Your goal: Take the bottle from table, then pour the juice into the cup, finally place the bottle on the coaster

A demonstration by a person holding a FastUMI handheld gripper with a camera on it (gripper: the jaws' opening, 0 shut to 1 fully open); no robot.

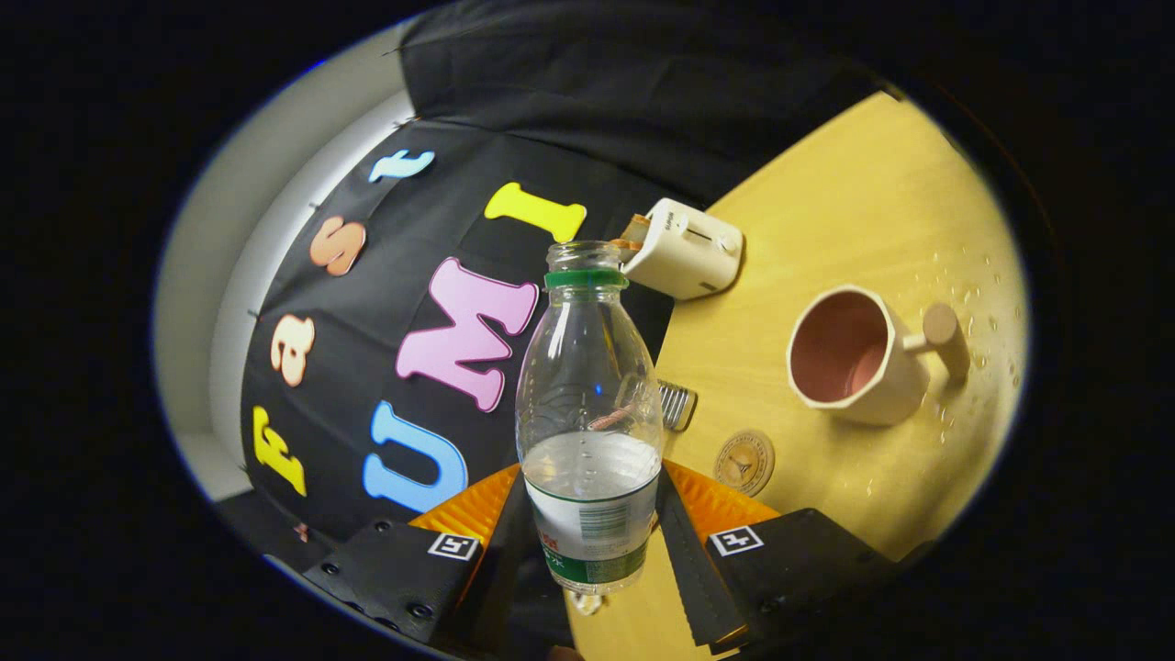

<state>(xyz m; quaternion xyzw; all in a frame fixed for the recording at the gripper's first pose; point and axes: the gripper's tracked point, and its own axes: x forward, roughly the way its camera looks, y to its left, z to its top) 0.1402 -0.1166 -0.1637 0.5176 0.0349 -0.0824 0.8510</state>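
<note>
Hand-held gripper (592, 528): clenched on clear uncapped plastic bottle with green neck ring (588, 413), both fingers pressing its labelled waist, held above wooden tabletop (826, 211) for pouring. Right: pink-lined faceted cup (849, 353); round brown coaster (744, 462) nearer. Far: white toaster (684, 250).

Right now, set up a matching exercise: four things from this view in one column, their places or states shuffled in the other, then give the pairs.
Things:
1. bottle
2. cup
3. coaster
4. toaster

Places or states:
A. flat on the table, bare, just ahead of the fingers
B. by the black cloth wall, beyond the bottle's mouth
C. clamped in the gripper, cap off, partly full
D. pink inside, wooden handle, droplets around it

Pairs: 1-C, 2-D, 3-A, 4-B
</note>
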